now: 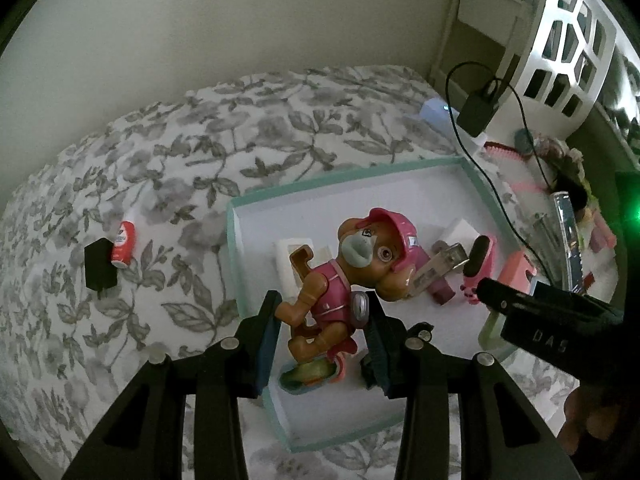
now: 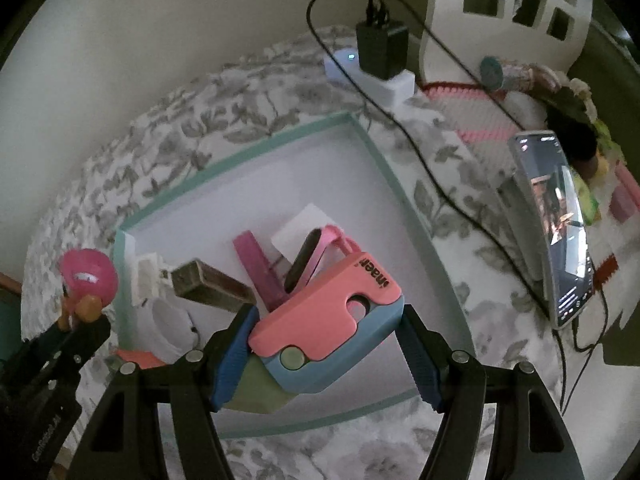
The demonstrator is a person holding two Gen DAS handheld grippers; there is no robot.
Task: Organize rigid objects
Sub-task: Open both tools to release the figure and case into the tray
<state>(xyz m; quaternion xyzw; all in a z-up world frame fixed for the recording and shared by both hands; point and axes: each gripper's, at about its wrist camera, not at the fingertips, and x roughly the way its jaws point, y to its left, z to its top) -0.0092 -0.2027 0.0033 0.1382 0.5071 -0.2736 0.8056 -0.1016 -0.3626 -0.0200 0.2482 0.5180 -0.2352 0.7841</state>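
Observation:
My left gripper (image 1: 322, 304) is shut on a brown toy dog (image 1: 360, 248) in a pink helmet and suit, its blue pads pressing on the body. The toy hangs over a white tray with a teal rim (image 1: 234, 240). In the right wrist view my right gripper (image 2: 327, 316) is shut on a pink and blue case (image 2: 320, 332) with a green underside, held above the same tray (image 2: 384, 160). In the tray lie a metal stapler-like piece (image 2: 212, 286), a magenta bar (image 2: 260, 272), a pink band with a black face (image 2: 308, 260) and a white card (image 2: 300, 228).
The tray rests on a grey floral bedspread (image 1: 200, 140). A small red bottle (image 1: 123, 243) and a black block (image 1: 100, 264) lie left of it. A black charger (image 2: 382, 48) with its cable, a phone (image 2: 560, 232) and a white lattice basket (image 1: 568, 40) stand to the right.

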